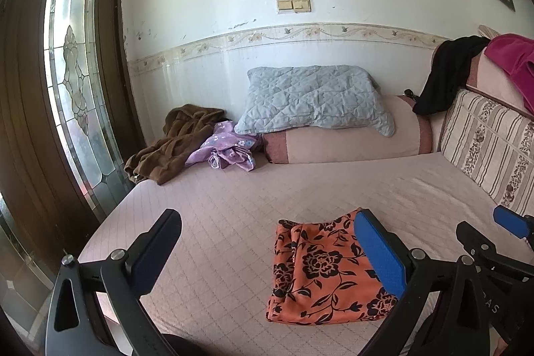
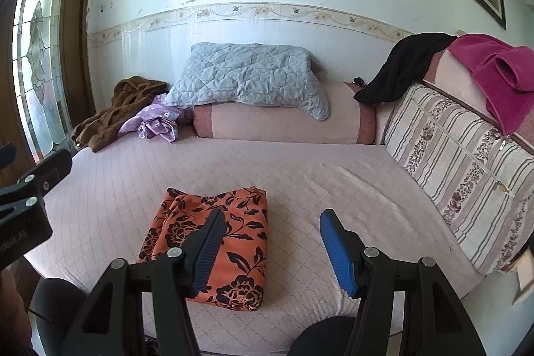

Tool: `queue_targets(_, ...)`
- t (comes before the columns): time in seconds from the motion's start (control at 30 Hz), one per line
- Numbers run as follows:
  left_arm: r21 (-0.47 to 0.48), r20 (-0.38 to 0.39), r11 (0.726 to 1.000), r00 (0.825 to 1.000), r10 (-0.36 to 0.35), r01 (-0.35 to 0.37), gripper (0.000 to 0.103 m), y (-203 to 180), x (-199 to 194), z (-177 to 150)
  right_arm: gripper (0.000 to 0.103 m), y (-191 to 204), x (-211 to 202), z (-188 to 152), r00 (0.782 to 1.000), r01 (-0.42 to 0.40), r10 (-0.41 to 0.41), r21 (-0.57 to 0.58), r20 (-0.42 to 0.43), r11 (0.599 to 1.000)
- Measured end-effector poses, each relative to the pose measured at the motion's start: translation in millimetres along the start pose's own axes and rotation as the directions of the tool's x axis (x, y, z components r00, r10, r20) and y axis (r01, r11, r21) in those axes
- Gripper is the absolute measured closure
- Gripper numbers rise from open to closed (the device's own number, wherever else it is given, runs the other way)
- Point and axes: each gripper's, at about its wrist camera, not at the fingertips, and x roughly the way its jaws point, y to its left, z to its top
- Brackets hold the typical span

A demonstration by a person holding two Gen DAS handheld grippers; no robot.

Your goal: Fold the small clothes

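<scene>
Orange floral cloth [image 2: 213,242] folded on pink bedspread [image 2: 300,175], both tongs [image 1: 267,242] [image 2: 270,249] empty (jaws apart), brown and purple garments [image 2: 133,115] beyond

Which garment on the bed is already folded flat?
The orange floral cloth, lying as a neat rectangle nearest both tools. The brown garment and purple garment are crumpled heaps at the far left by the pillow.

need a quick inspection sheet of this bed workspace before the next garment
surface: pink quilted bedspread, flat.
job's things: orange floral garment lies folded, untouched.
clutter: brown garment and purple floral garment heaped by the grey pillow; black garment and magenta towel draped over the striped cushion.
grippers: left hand-held gripper open, empty; right hand-held gripper open, empty.
cables: nothing seen.
surroundings: white wall, stained-glass door.
</scene>
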Motion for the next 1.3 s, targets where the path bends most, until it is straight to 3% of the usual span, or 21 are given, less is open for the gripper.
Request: queue_targets(1.3, -0.038, -0.052, 0.999, 0.999, 0.015, -0.017, 0.000, 19.4, 14.8, -10.3, 0.040, 21.4, 16.4, -10.0, 0.998, -0.029, 0.027, -0.031, -0.049, 0.999)
